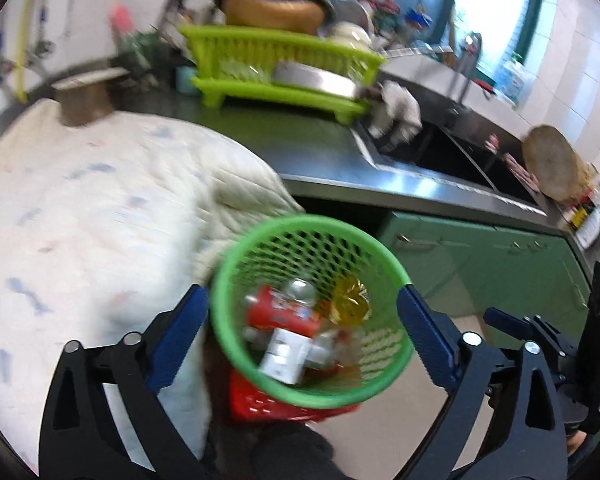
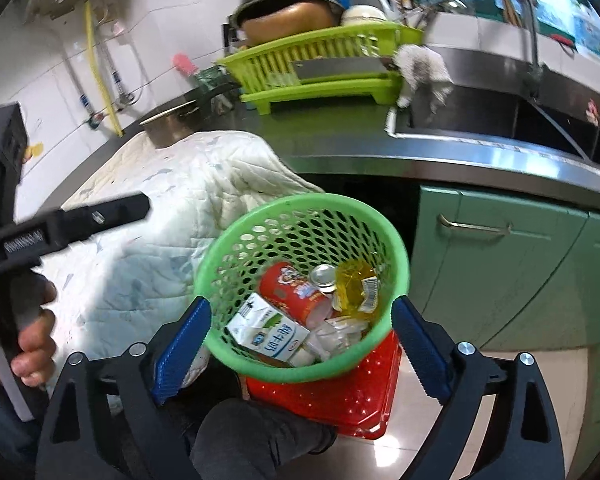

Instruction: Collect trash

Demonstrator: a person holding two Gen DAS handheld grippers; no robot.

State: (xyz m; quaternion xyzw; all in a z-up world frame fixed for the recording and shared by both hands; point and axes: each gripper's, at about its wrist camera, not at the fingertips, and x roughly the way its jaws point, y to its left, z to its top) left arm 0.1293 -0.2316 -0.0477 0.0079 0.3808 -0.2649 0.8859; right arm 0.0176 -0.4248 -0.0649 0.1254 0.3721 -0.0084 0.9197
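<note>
The green basket [image 2: 300, 288] sits right ahead of the right hand-held gripper [image 2: 300, 354], full of trash: a red can [image 2: 296, 294], milk carton [image 2: 266, 332] and yellow bottle [image 2: 356, 286]. Both the right and the left hand-held gripper [image 1: 302, 344] are spread wide, pinching nothing. No trash shows on the tabletop [image 2: 340, 136], so collecting looks nearly done.

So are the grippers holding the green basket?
No. Left gripper and right gripper are both open, empty, with the green basket beyond them.
</note>
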